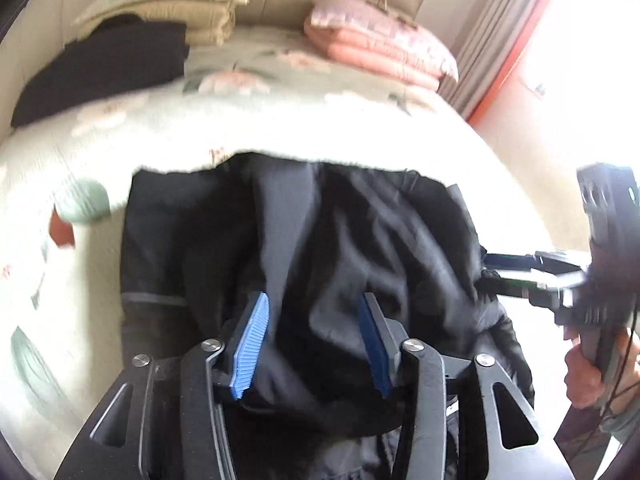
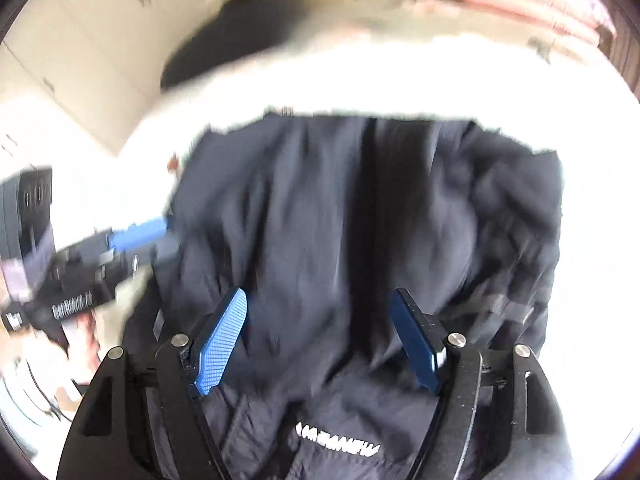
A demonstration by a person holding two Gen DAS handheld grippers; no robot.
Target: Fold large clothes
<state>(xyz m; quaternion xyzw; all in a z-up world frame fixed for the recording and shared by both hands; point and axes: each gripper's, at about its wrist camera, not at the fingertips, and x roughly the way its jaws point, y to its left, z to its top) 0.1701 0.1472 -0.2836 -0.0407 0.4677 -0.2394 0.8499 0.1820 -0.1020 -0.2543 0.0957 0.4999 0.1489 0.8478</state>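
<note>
A large black jacket [image 1: 360, 240] lies crumpled on the bed's floral bedspread [image 1: 280, 120]. In the right wrist view the jacket [image 2: 320, 208] fills the middle, with white lettering [image 2: 338, 440] near the bottom. My left gripper [image 1: 312, 300] hovers over the jacket's near part, its blue pads [image 1: 252, 344] apart and not pressing on the cloth. My right gripper [image 2: 320, 296] stands open wider above the jacket's dark centre line. Each gripper shows in the other view at the jacket's side edge: the right gripper [image 1: 512, 268] held by a hand [image 1: 584, 368], and the left gripper [image 2: 140, 236].
At the head of the bed sit a folded cream blanket stack [image 1: 168, 4], a pink folded quilt [image 1: 380, 48] and a dark folded garment [image 1: 104, 72]. A grey curtain [image 1: 500, 32] hangs at the right by a bright window. Pale cabinet doors [image 2: 80, 60] stand to the left.
</note>
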